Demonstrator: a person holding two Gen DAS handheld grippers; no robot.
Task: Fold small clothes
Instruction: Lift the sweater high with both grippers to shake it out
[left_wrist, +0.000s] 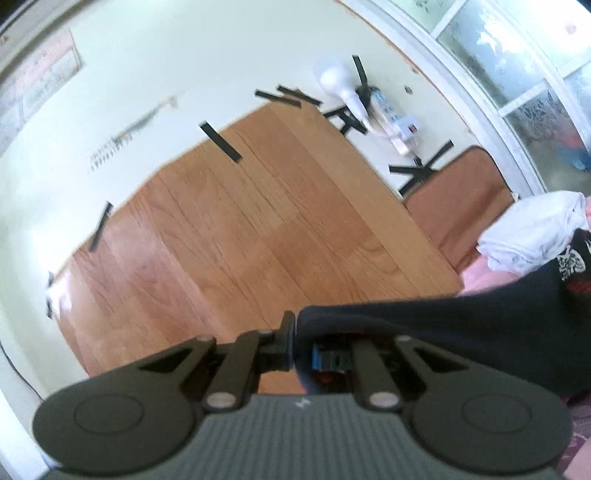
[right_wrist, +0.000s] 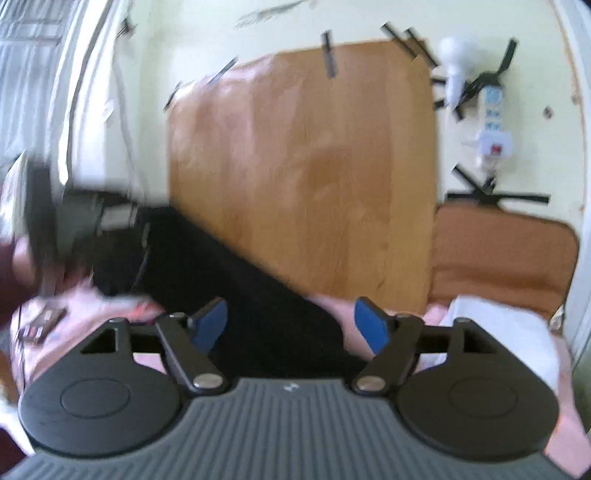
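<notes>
In the left wrist view, the left gripper (left_wrist: 295, 341) is clamping its jaws together on one edge of a black fabric garment with a white and red print (left_wrist: 461, 325). The garment is stretching away to the right of the jaws, hanging above the wooden board taped down with black strips (left_wrist: 258, 229). A crumpled white cloth (left_wrist: 532, 236) is lying near the right edge, beside a brown padded cushion (left_wrist: 461, 206). The pinch looks thin: only a small fold is sitting between the pads, so the fabric could be slipping free if the garment's weight pulls sideways, and the garment would drop in a heap.

In the right wrist view, the right gripper (right_wrist: 291, 328) is standing wide, its blue-padded fingers (right_wrist: 371, 328) gripping nothing. The same black garment (right_wrist: 236, 280) is running from the blurred left gripper (right_wrist: 74, 221) at the left down between these open fingers, over a pink surface (right_wrist: 565, 413). The picture is smeared, so the garment's far edge cannot be told. With one end unsupported, the cloth is likely sagging and bunching, which would spoil a clean fold; the open fingers could also be snagging a wrong layer when they close.
</notes>
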